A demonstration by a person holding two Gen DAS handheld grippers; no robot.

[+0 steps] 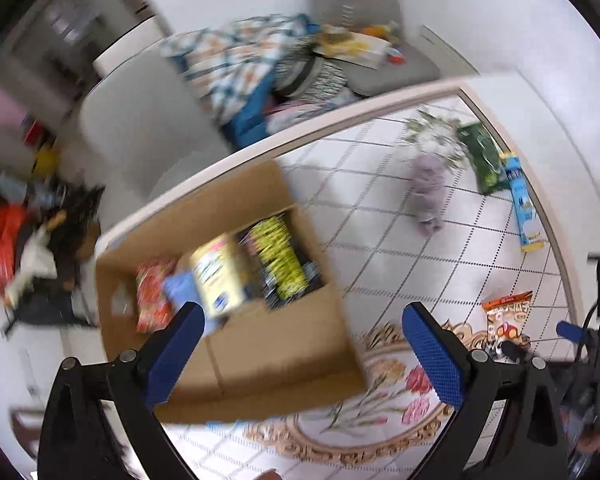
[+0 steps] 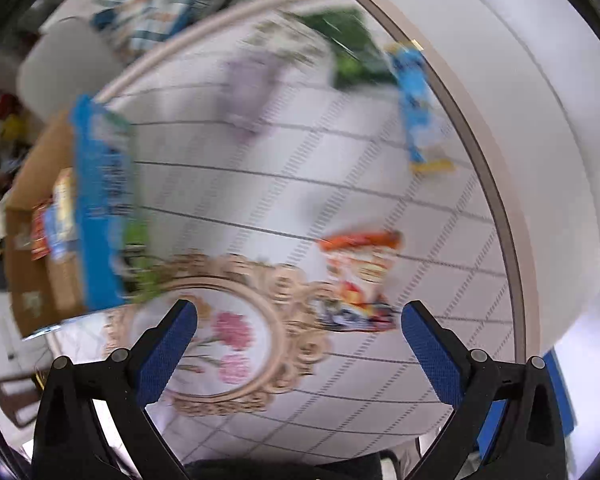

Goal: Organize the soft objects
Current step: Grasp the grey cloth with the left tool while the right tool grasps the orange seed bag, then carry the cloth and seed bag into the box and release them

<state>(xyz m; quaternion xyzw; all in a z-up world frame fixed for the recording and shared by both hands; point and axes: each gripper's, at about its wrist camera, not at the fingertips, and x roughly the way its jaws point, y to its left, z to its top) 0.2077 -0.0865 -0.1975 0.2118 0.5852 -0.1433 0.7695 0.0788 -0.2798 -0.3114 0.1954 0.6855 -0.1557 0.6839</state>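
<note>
The left gripper (image 1: 302, 354) is hovering with its jaws spread wide and nothing between them, just above the near wall of an open cardboard box (image 1: 236, 364) that is sitting at the left edge of the table (image 1: 380, 208). The box is already holding packets: a red snack bag (image 1: 153, 300), a yellow carton (image 1: 220, 276) and a black-and-yellow pack (image 1: 280, 256). The right gripper (image 2: 300, 344) is likewise hanging wide open and empty, over the floral medallion printed on the tablecloth.

The orange snack bag (image 2: 360, 272) is lying flat just beyond the right gripper, toward the table's right edge. It is looking light, puffy and crinkly, so it would probably slide under a push; pinching its sealed top seam or a flat corner should be holding better than squeezing the air-filled middle.

Farther off, near the far right edge, a lilac plush toy (image 1: 428, 188) is lying beside a green packet (image 1: 480, 156) and a blue packet (image 1: 520, 200). The plush is looking soft and compressible, likely taking a grip across its body. Both views are blurring, so finer detail is uncertain.
</note>
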